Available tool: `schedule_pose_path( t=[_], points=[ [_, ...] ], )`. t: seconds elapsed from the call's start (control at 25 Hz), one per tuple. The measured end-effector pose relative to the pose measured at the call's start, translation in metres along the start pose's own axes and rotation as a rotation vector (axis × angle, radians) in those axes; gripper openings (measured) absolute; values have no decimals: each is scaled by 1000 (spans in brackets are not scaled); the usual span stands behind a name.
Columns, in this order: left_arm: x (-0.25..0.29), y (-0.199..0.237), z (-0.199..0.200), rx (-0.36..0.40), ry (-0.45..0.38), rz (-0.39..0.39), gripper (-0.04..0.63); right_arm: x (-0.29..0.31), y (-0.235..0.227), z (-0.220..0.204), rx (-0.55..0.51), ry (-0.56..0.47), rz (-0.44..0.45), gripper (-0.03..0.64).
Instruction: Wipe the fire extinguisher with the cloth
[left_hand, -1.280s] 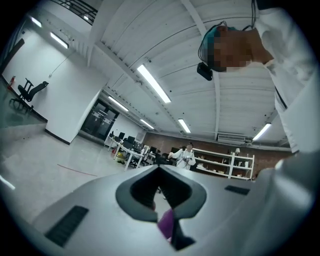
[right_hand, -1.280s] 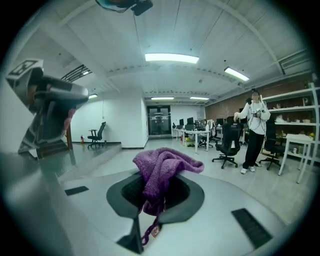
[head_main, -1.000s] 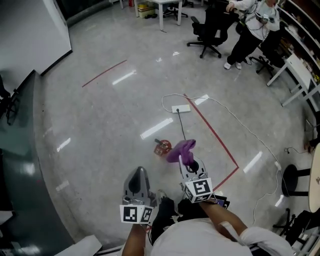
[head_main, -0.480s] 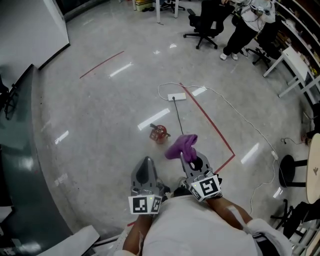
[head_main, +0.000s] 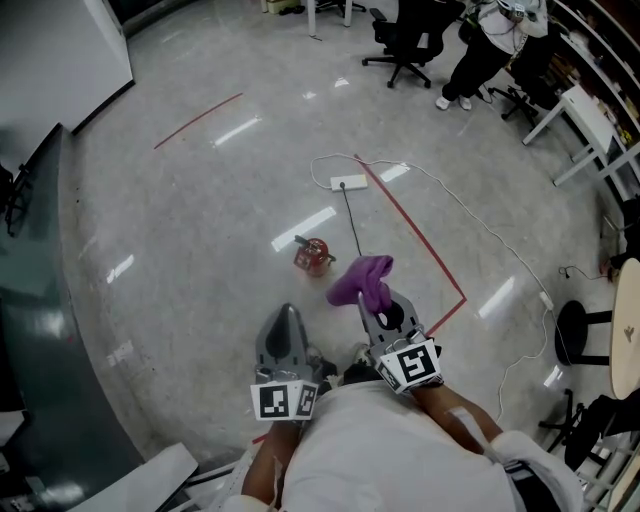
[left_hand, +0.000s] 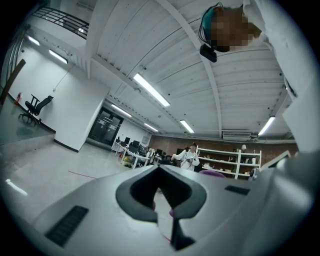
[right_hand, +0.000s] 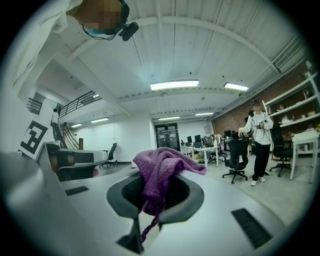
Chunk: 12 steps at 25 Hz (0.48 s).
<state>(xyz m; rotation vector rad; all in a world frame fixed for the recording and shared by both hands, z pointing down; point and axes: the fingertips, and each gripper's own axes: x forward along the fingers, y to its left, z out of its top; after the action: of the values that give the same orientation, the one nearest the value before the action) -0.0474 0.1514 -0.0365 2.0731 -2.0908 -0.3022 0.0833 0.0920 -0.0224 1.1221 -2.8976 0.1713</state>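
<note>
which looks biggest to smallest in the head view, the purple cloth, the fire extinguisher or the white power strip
1. purple cloth, though it is held up nearer the camera, which inflates it
2. fire extinguisher
3. white power strip, lying farthest off

Your right gripper (right_hand: 157, 182) grips a purple cloth (right_hand: 165, 167): soft, nubbly knit, matt, with a loose thread hanging. Both it and your left gripper (left_hand: 160, 170) read as smooth, matt grey plastic. The fire extinguisher (head_main: 314, 257) is red; it is too small to judge the finish. The floor (head_main: 200, 230) is polished grey and glossy, and it mirrors the ceiling lights.
</note>
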Motion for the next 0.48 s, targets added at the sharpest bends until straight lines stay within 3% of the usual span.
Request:
schedule_pose_path(
  t=[0.48],
  points=[
    [-2, -3, -6, -6, 8, -19, 5, -2, 2, -2, -14, -13, 15, 49]
  ],
)
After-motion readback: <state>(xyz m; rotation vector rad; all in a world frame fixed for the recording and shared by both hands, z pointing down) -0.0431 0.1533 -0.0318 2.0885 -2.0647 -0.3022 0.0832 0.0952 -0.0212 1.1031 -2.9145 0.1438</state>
